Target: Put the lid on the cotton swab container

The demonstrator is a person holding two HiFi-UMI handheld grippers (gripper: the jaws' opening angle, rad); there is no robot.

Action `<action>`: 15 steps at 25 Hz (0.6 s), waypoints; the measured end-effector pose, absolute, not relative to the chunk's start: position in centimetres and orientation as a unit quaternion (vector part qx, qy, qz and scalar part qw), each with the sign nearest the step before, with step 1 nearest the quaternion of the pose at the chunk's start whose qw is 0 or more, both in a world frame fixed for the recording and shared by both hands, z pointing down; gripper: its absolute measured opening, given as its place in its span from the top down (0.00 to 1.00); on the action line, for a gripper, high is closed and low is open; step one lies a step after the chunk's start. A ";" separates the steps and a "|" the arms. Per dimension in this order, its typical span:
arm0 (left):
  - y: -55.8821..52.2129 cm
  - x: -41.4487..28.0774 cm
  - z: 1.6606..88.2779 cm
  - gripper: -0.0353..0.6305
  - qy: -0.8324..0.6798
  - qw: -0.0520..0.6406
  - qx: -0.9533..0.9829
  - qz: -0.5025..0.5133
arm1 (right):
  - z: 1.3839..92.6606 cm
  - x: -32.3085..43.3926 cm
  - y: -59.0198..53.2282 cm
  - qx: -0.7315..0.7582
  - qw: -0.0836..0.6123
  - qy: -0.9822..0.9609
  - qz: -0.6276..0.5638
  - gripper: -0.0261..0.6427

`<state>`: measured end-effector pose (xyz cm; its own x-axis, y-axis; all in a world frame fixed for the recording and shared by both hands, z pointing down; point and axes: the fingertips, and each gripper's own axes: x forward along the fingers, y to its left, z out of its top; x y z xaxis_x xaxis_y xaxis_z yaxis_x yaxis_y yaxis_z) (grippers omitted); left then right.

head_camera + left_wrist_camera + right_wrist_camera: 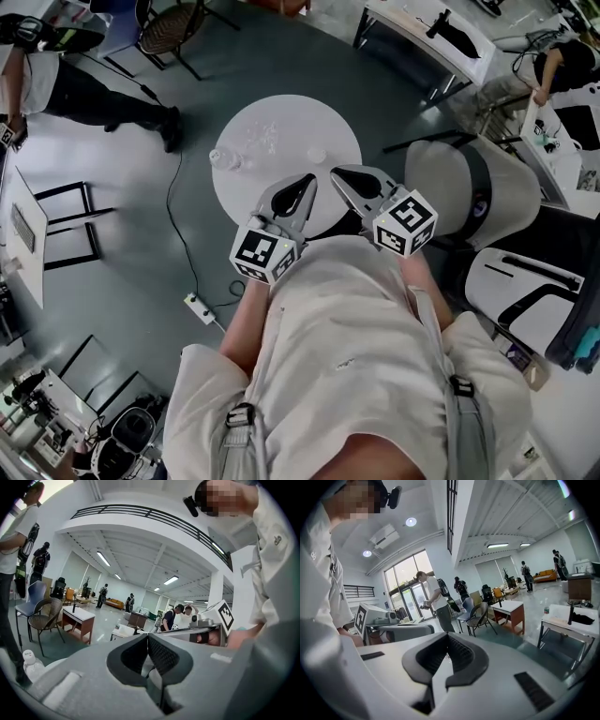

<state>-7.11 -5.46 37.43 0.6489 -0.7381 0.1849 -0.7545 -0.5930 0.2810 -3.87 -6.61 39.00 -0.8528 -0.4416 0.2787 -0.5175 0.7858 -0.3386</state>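
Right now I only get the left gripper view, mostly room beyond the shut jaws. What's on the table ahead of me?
Observer: The head view shows a clear container near the left edge of the round white table.
Operator: Any lid?
Observer: A small white round piece, possibly the lid, lies to the container's right, apart from it.
Operator: Right gripper?
Observer: The right gripper has its jaws together on nothing.

The person is wearing a pale beige shirt [347,309]; the grey left gripper [306,183] and right gripper [339,174] are carrying black pads [161,656] and marker cubes [265,253].
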 end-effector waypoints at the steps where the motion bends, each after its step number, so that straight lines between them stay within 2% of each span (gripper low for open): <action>1: -5.4 -7.0 37.4 0.93 -0.419 0.169 0.892 0.025 | 38.9 -3.7 -6.5 0.254 0.091 -0.941 0.204 0.95; 15: -1.8 -2.0 37.0 0.93 -0.421 0.179 0.889 0.029 | 38.3 1.0 -2.3 0.243 0.086 -0.943 0.210 0.95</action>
<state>-1.97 -1.83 36.98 0.6434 -0.7385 0.2017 -0.7590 -0.5810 0.2938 1.04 -2.26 38.33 -0.8669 -0.4222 0.2652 -0.4948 0.7935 -0.3543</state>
